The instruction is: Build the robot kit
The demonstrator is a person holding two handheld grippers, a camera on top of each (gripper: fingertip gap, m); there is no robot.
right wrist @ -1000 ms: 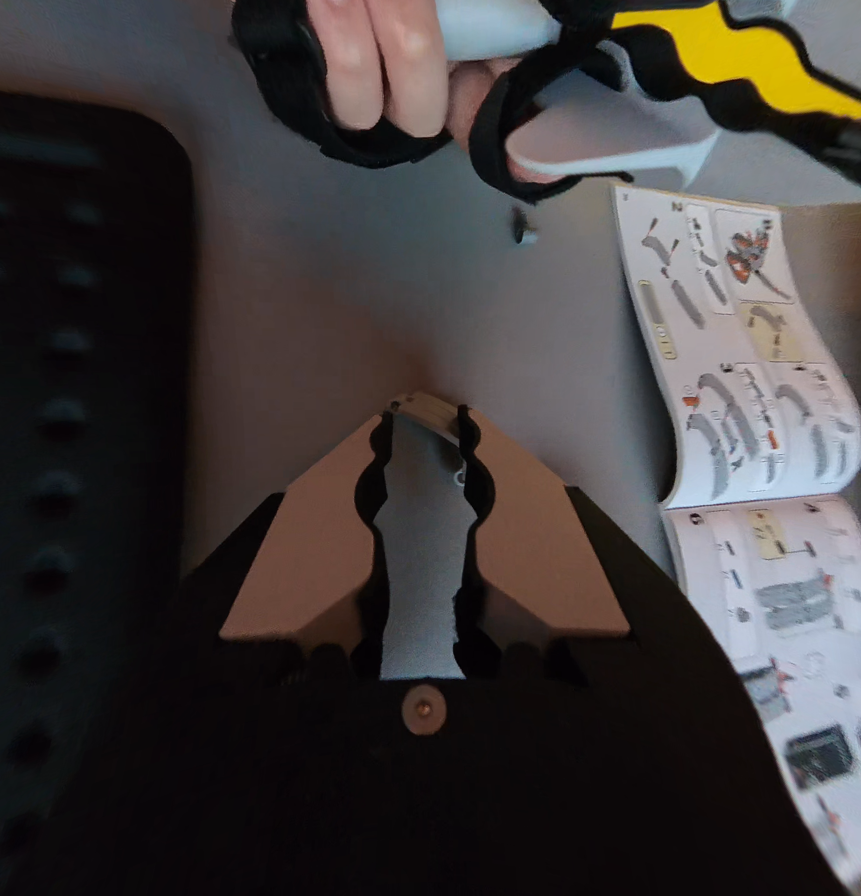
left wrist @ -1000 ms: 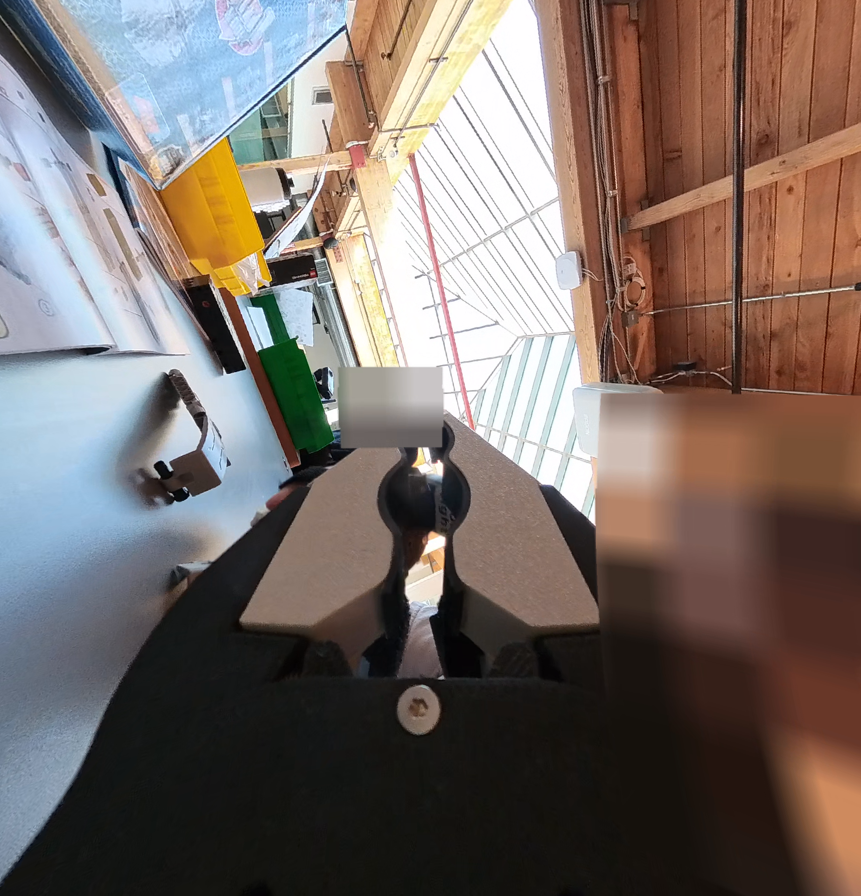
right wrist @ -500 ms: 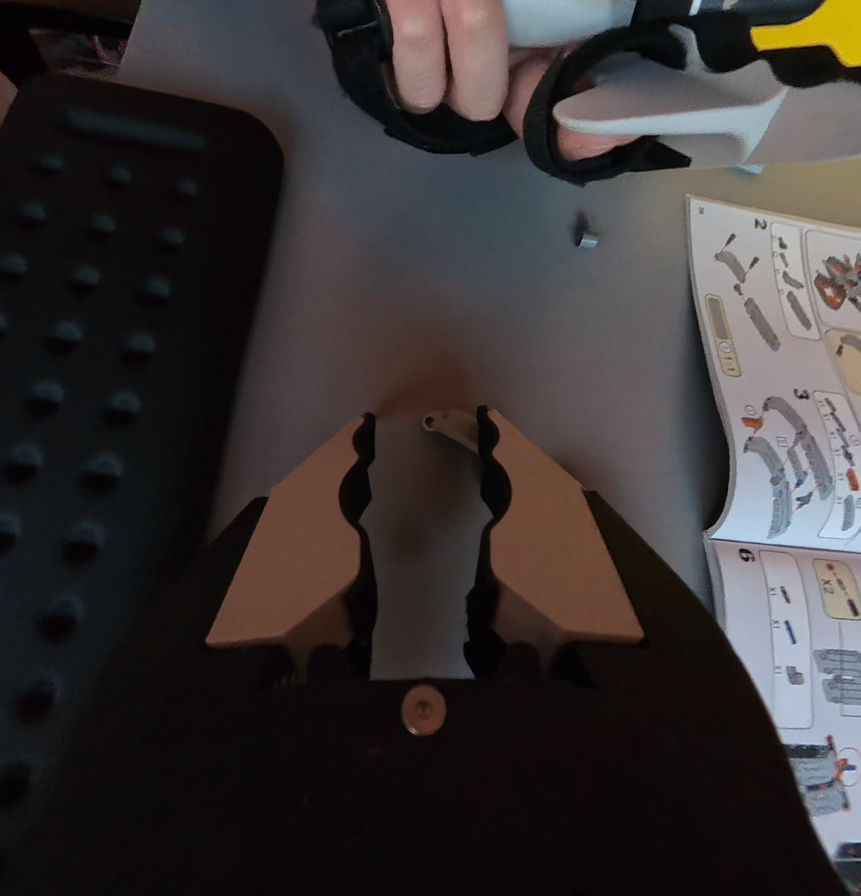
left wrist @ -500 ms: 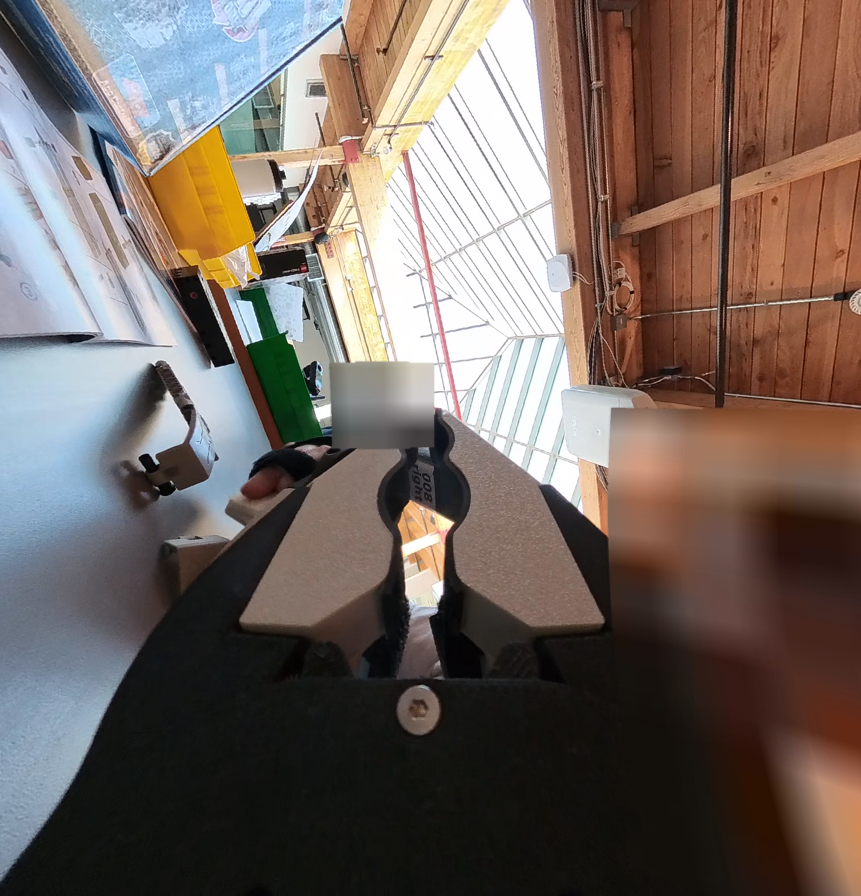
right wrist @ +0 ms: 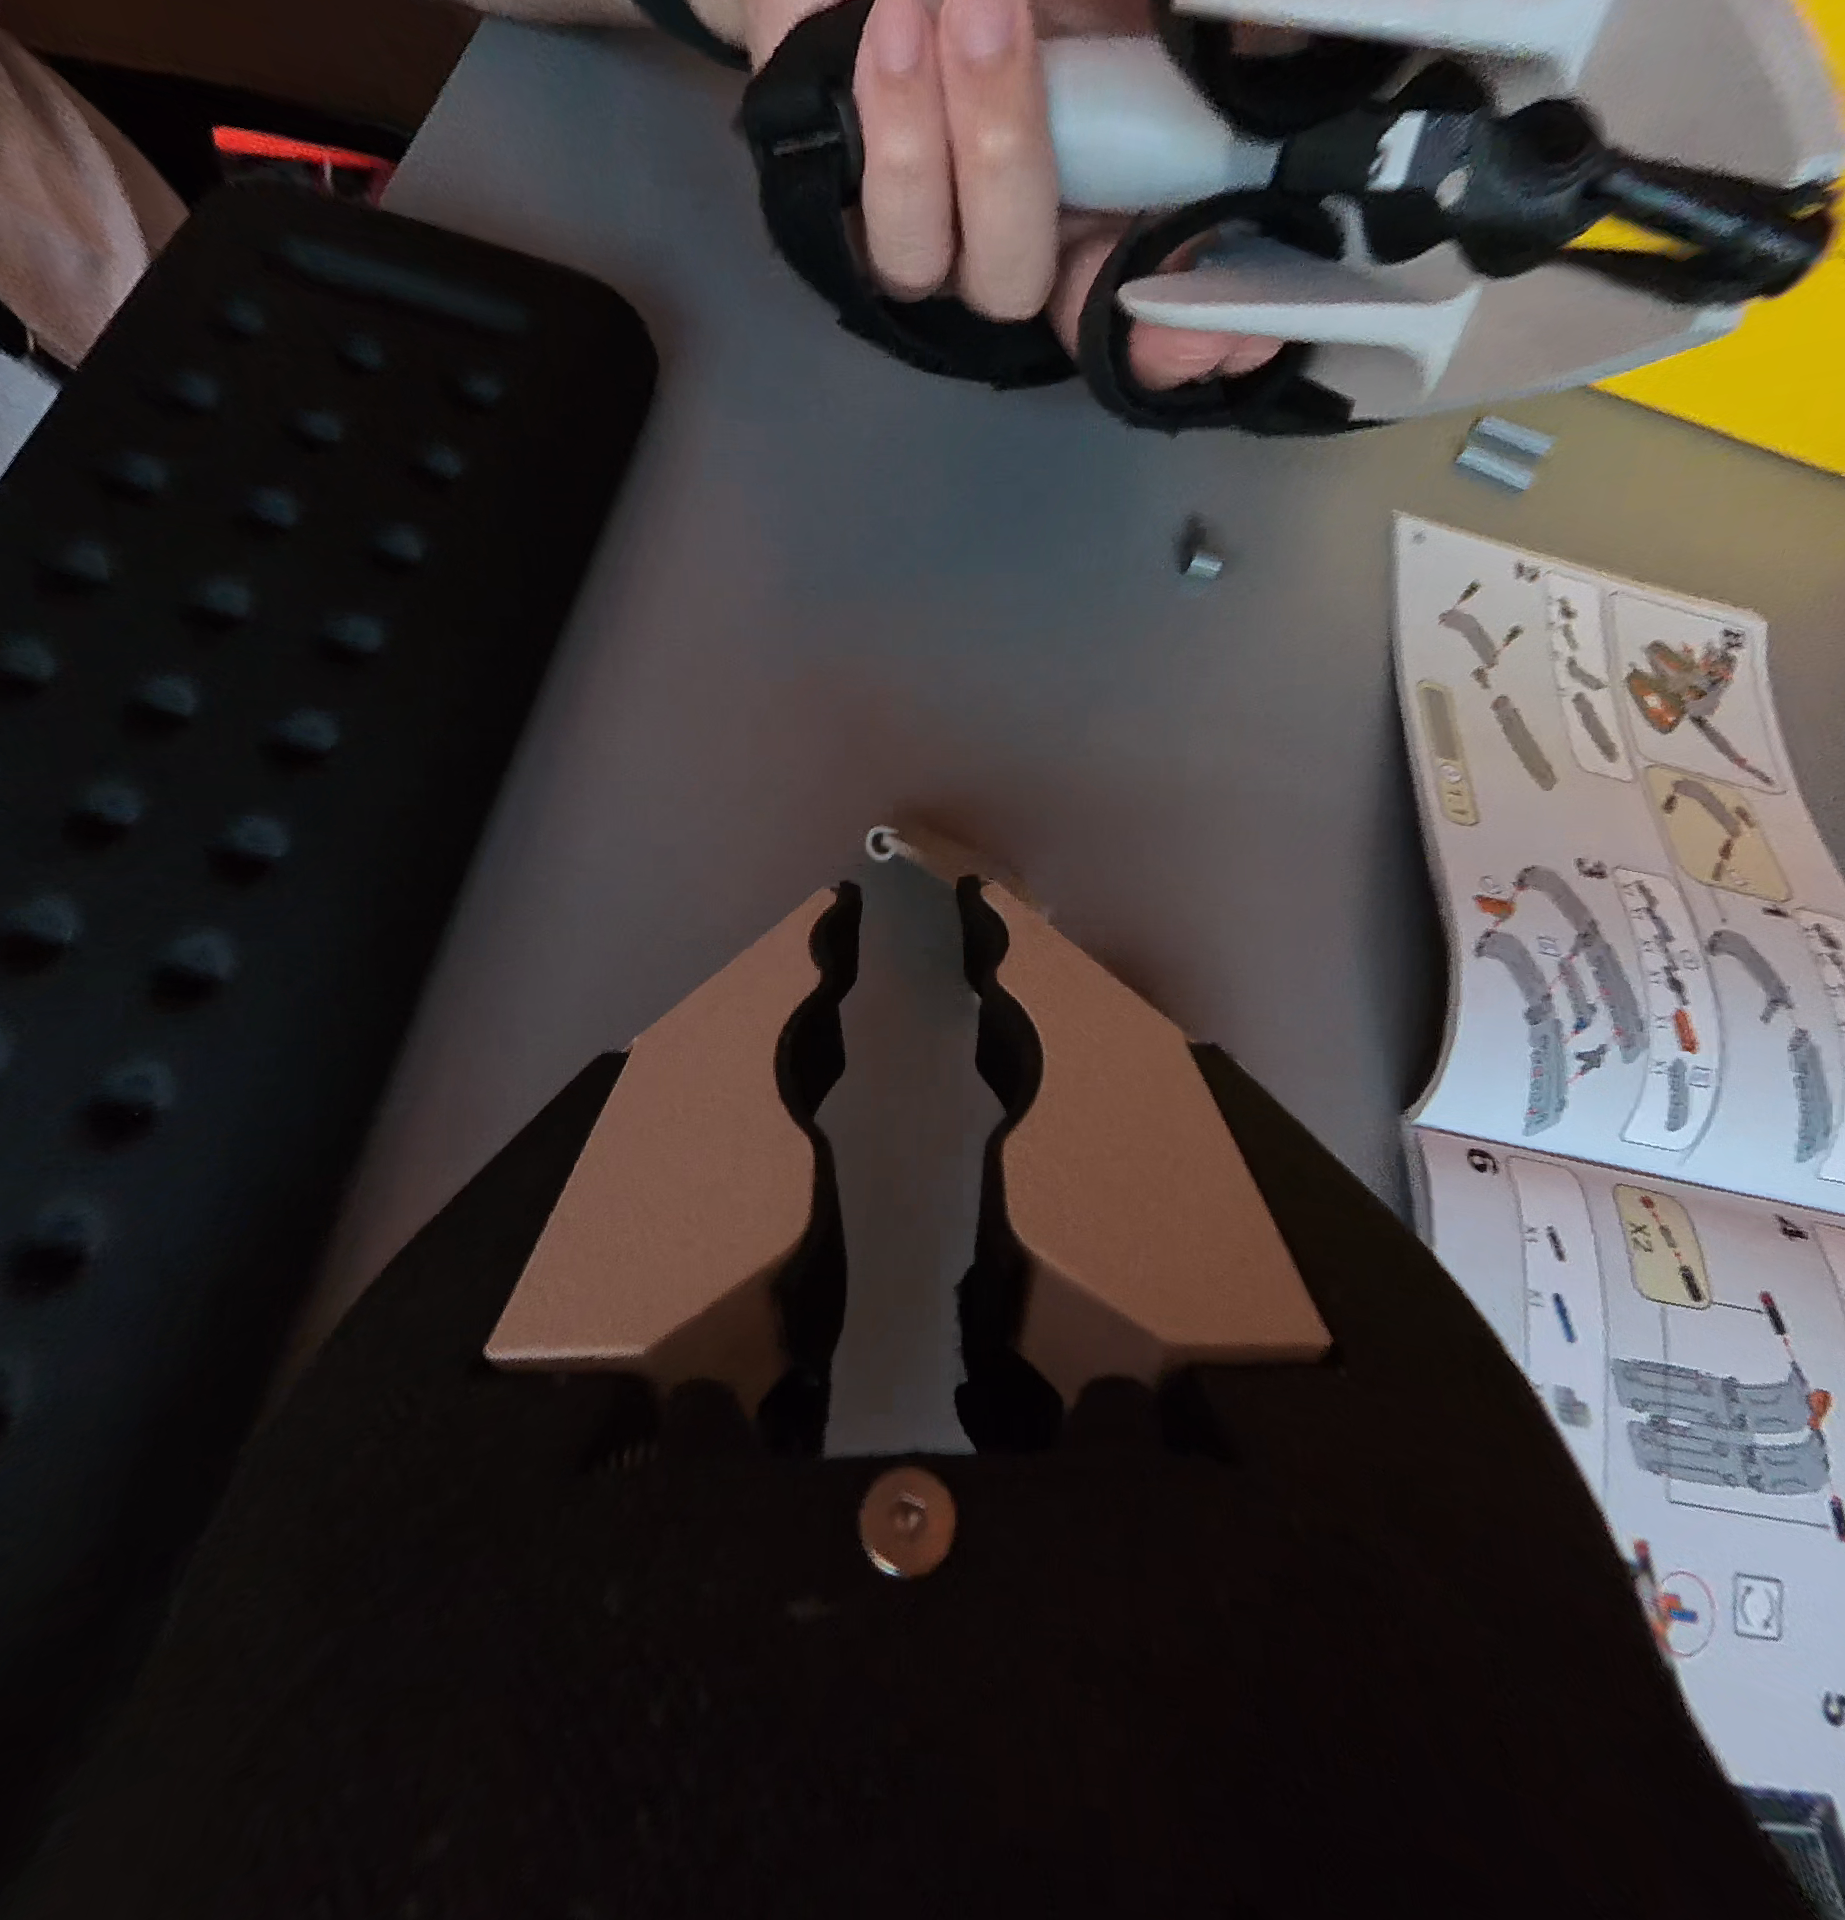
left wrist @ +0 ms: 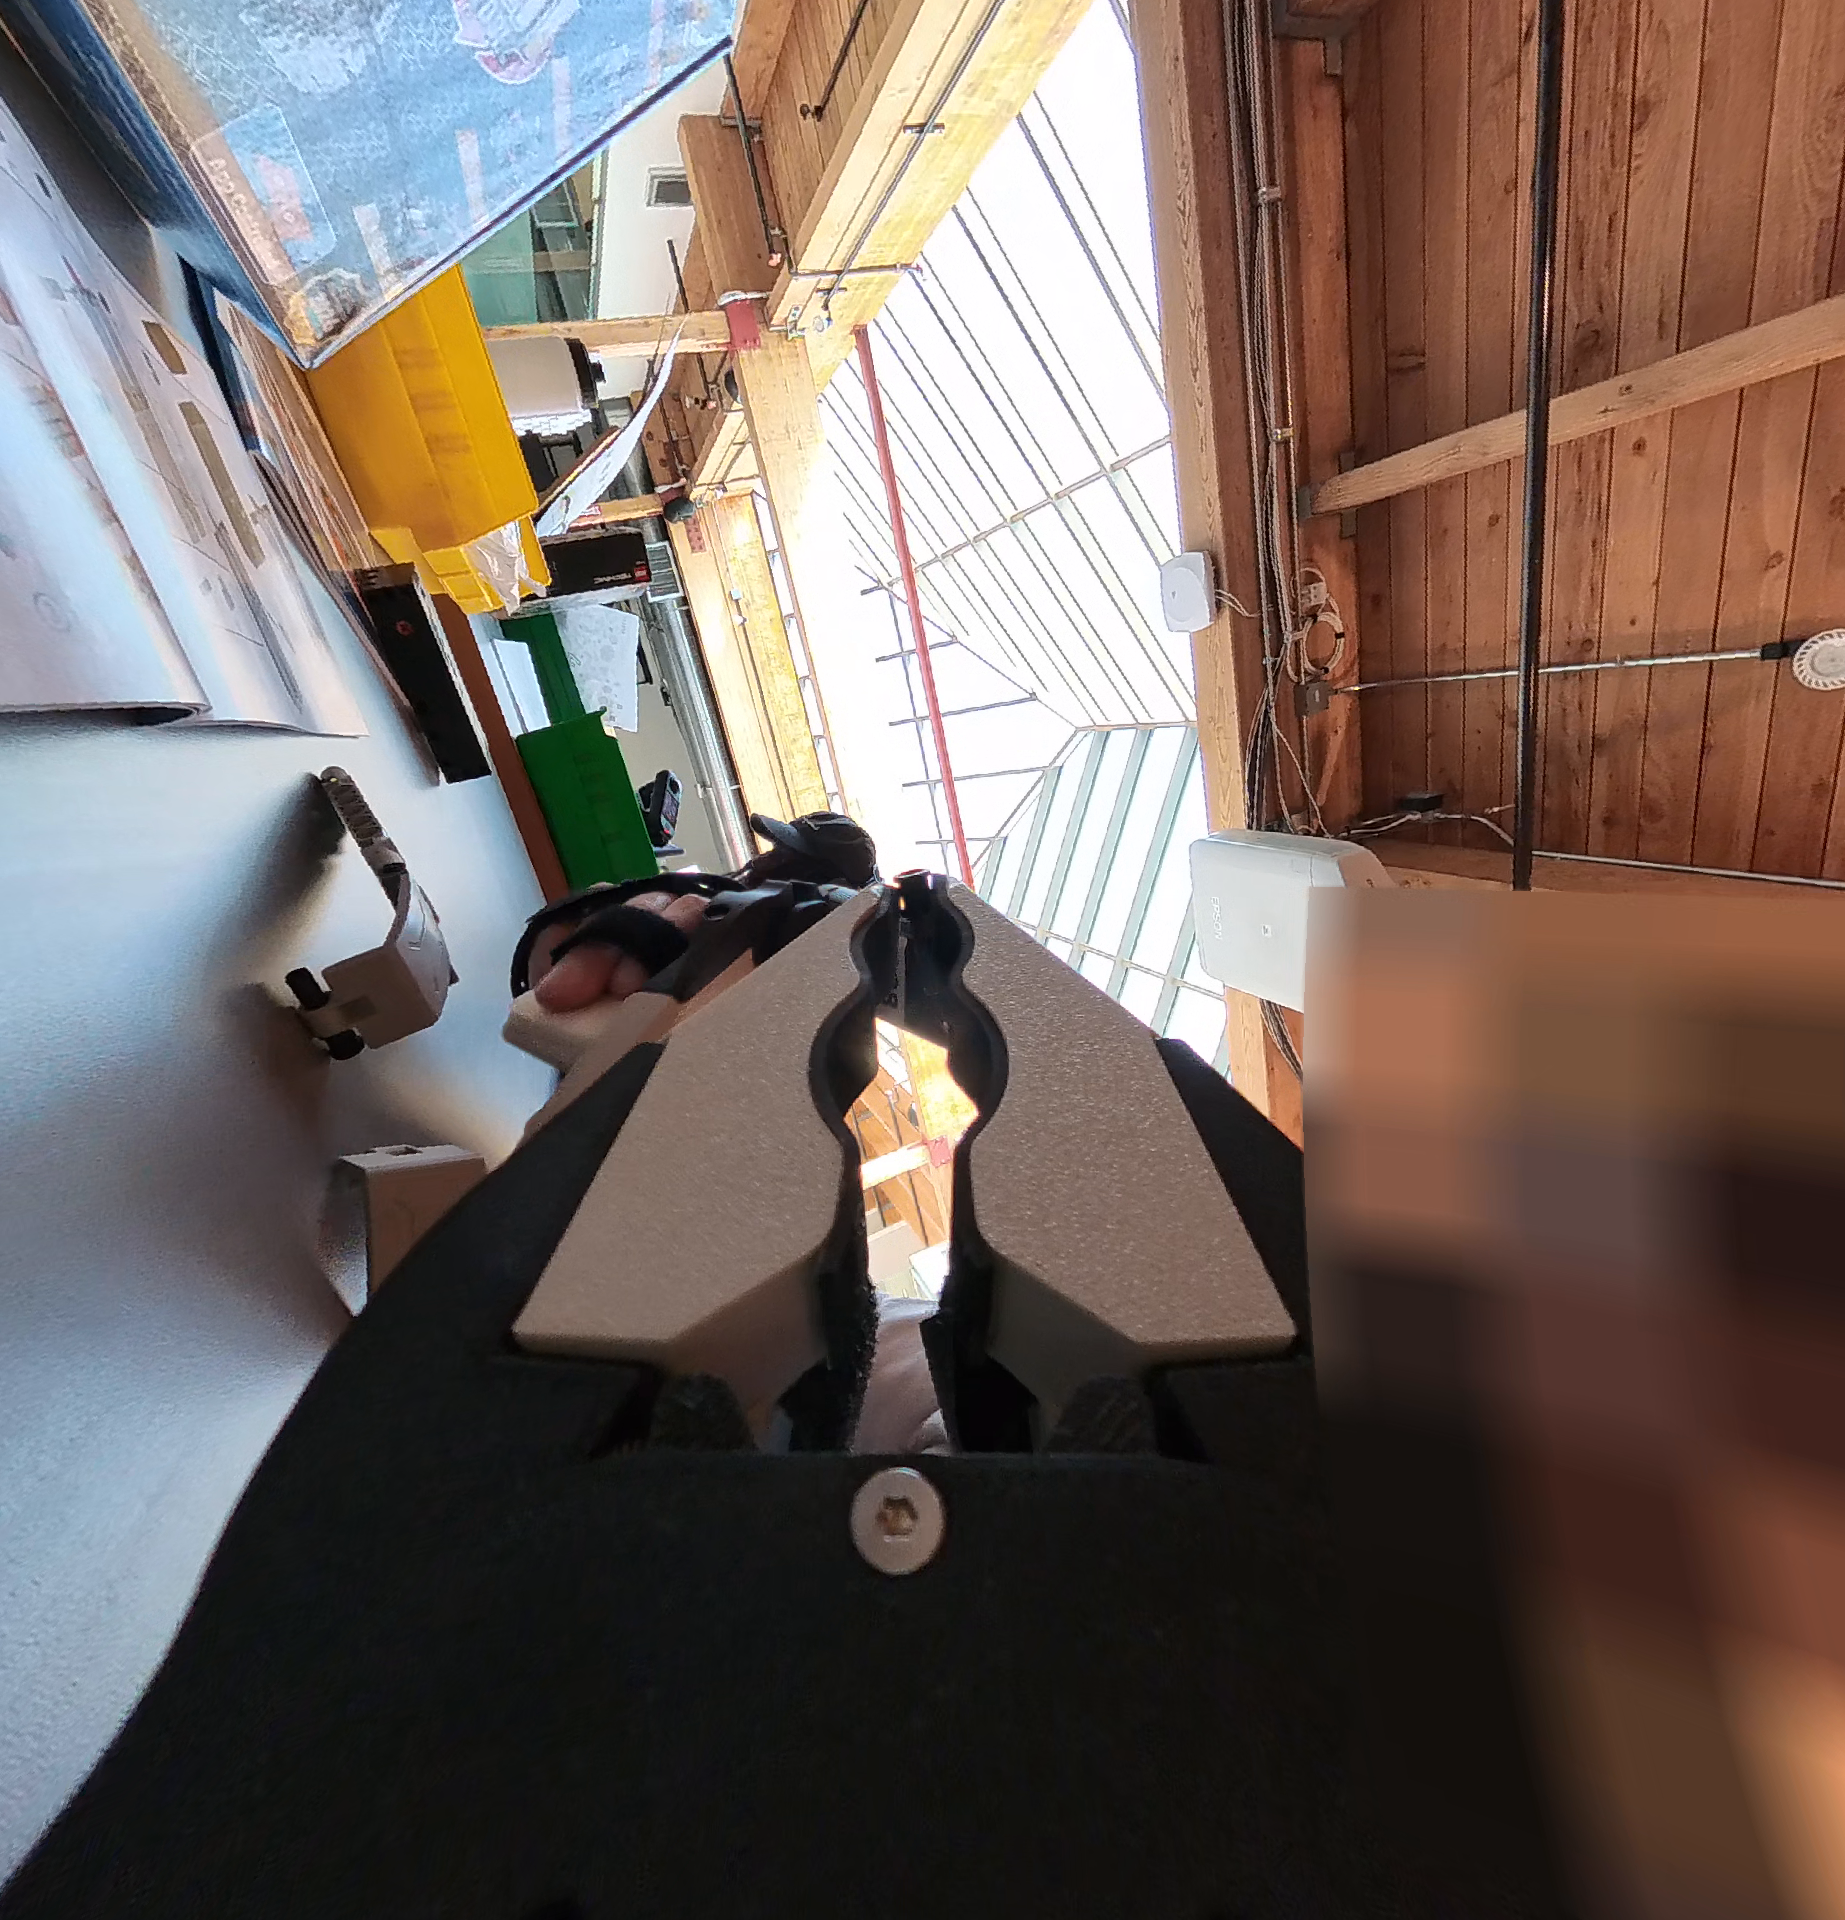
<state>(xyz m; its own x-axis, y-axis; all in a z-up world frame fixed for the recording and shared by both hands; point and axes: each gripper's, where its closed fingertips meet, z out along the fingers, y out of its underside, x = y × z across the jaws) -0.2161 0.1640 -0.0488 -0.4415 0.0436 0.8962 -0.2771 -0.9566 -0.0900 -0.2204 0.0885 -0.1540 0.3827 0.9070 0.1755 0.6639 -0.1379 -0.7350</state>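
Observation:
In the left wrist view my left gripper [left wrist: 913, 906] is tipped up toward the ceiling, its jaws closed at the tips on a small black pin [left wrist: 912, 885]. In the right wrist view my right gripper [right wrist: 907, 896] is open with a narrow gap, low over the grey table [right wrist: 897, 623]. A small light grey beam piece [right wrist: 887, 844] lies on the table just beyond its fingertips, untouched. The left gripper, held in a strapped hand [right wrist: 949, 177], shows at the top of that view. A grey curved assembly with black pins [left wrist: 378, 966] lies on the table in the left wrist view.
An open instruction booklet [right wrist: 1624, 935] lies to the right, a black studded mat [right wrist: 222, 727] to the left. A tiny grey piece [right wrist: 1198, 561] and two grey pieces [right wrist: 1505, 452] lie farther off. Yellow bins [left wrist: 419, 436], a green bin [left wrist: 585, 790] and a printed box [left wrist: 378, 125] stand at the back. Spacing between my two grippers at the tips: around 12 cm.
My right gripper let go of the grey beam piece, opened and drew back; the piece now lies beyond its tips. My left gripper has stayed shut and tilted slightly.

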